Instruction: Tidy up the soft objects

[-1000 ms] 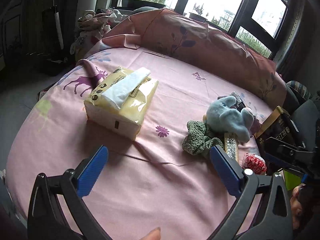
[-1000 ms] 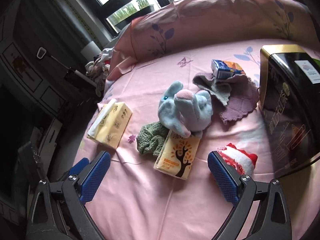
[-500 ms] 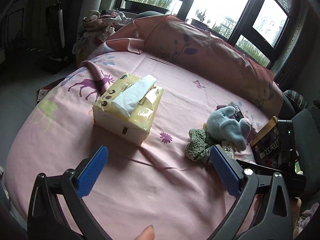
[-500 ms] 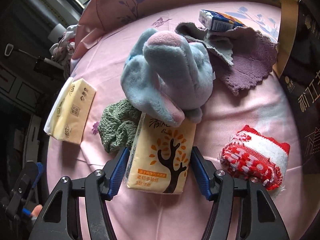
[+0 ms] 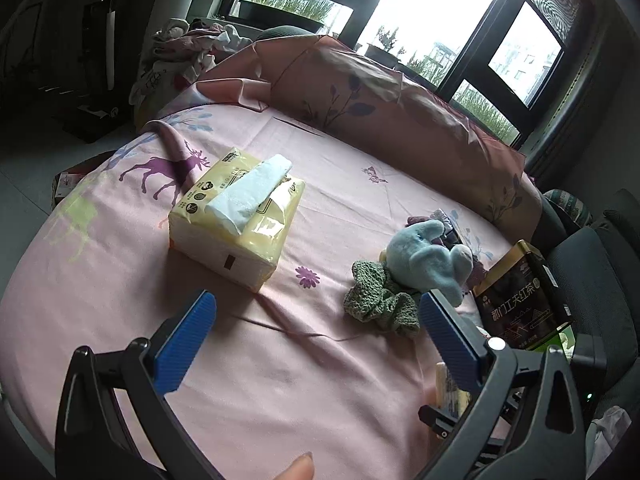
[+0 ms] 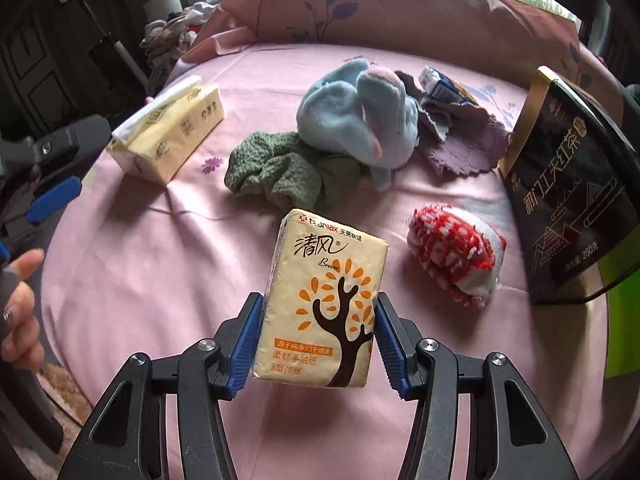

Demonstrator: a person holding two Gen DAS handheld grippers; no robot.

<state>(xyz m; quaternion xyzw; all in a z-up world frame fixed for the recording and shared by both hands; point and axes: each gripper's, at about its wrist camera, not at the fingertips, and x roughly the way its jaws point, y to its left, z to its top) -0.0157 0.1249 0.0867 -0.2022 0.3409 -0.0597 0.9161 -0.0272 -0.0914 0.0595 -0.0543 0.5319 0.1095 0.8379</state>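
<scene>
My right gripper is shut on a small yellow tissue pack with a tree print and holds it above the pink bed. Beyond it lie a blue plush toy, a green knitted cloth, a purple cloth and a red-and-white knitted piece. A large yellow tissue pack lies at the left. My left gripper is open and empty above the sheet, with the large tissue pack, green cloth and plush toy ahead of it.
A black and gold tea tin stands at the bed's right edge, also in the left wrist view. A small blue carton lies behind the plush toy. A pink pillow lines the far side. Clothes are piled at the back left.
My right gripper has closed on the small tissue pack and lifted it back from under the plush toy. The left gripper has drawn back a little and stays open.
</scene>
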